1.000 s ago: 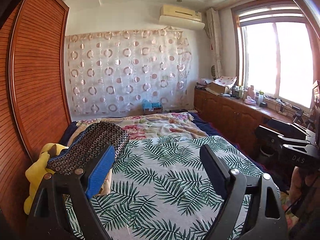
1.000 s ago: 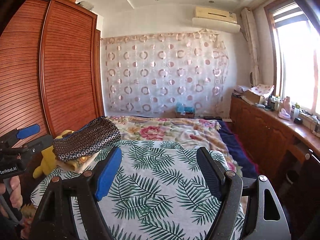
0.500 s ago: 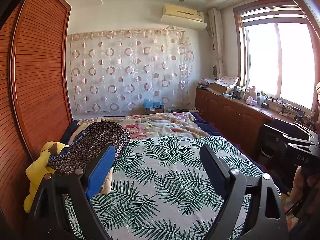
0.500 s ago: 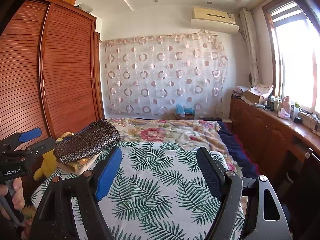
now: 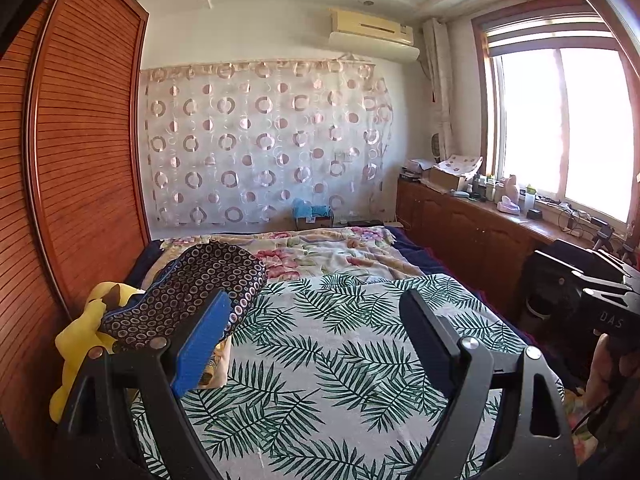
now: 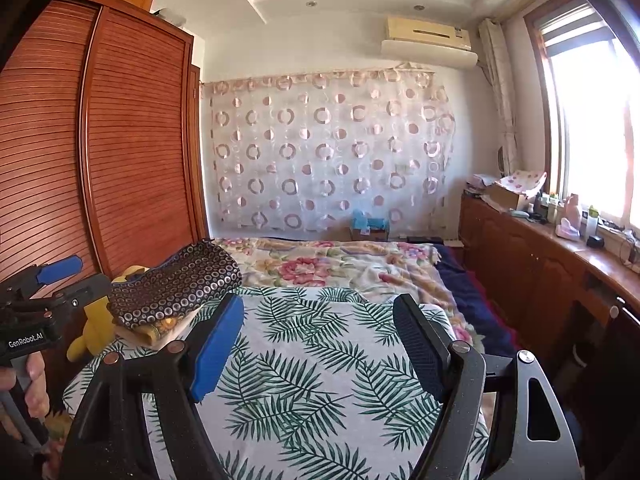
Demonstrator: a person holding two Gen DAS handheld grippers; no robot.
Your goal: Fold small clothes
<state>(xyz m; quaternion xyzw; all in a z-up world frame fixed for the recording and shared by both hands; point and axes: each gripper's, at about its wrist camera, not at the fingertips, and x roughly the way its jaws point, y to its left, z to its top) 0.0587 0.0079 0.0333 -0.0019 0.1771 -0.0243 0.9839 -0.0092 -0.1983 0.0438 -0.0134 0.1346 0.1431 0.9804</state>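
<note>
Dark ring-patterned garment (image 5: 188, 288) folded atop pile beside yellow plush (image 5: 80, 332)

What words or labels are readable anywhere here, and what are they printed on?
"GenRobot.AI": on the black body of the left gripper, seen from the right wrist view.
"DAS": on the black body of the right gripper, seen from the left wrist view.
Labels on the bottles along the windowsill: too small to read.

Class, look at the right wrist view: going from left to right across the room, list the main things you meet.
Left gripper → wooden wardrobe → dark ring-patterned cloth → leaf-print bedspread → wooden cabinet → window.
</note>
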